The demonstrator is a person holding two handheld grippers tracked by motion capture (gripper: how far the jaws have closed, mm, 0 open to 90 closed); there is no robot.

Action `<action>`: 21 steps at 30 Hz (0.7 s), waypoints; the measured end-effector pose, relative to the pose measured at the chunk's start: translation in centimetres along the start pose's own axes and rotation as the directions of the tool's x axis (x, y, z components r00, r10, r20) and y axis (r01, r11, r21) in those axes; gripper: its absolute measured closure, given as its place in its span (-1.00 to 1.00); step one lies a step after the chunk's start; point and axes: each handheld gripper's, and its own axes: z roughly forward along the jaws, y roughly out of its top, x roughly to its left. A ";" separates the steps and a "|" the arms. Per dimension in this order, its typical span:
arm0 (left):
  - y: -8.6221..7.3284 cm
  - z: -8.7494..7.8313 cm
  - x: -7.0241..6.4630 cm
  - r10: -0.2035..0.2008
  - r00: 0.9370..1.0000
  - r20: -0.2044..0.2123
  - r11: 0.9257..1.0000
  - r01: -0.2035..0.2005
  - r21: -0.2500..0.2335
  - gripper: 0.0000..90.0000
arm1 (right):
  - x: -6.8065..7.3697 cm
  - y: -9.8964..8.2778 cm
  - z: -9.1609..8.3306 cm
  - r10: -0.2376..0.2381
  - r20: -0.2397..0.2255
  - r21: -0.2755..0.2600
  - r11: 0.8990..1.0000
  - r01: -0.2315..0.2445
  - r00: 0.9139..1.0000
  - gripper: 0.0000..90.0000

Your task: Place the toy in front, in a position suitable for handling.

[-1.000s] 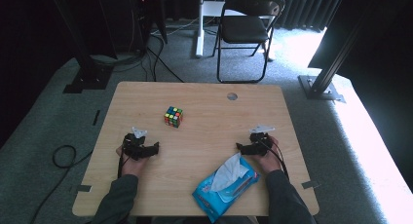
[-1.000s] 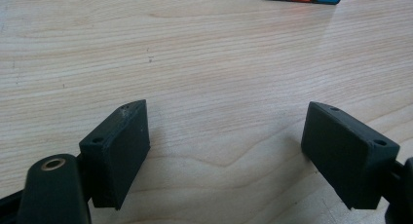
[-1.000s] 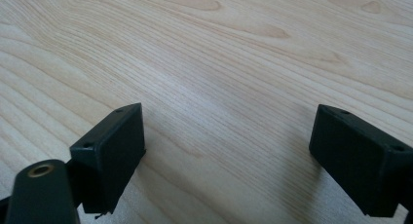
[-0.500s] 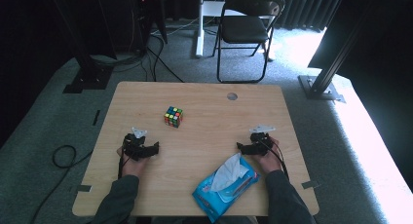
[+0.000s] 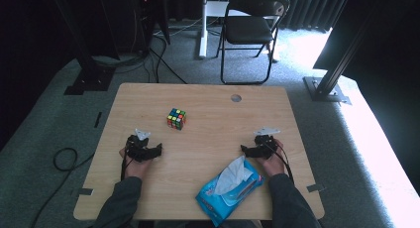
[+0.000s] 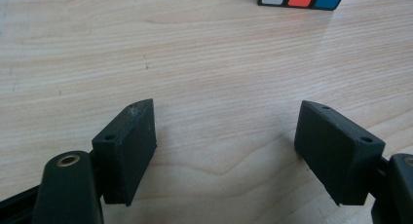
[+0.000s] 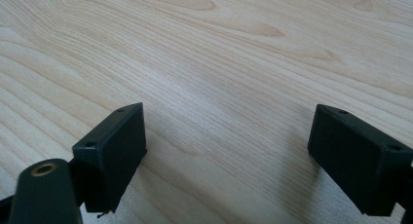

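Bare wood between spread left gripper and spread right gripper, cube well off table edges.

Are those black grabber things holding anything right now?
No. The left gripper and the right gripper are both open, with bare wooden table between their fingers. The left one's jaws have just been closing a little, on nothing.
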 end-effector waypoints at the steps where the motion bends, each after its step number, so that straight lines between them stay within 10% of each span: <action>1: 0.0 0.0 0.0 0.000 1.000 0.000 1.000 0.000 0.000 -0.48 | 0.0 0.0 0.0 0.000 0.000 0.000 1.000 0.000 1.000 -0.70; 21: 2.1 -1.1 0.6 -0.014 0.997 0.077 0.999 0.016 -0.035 -0.48 | 0.0 0.0 0.0 0.001 0.003 0.000 1.000 -0.001 1.000 -0.70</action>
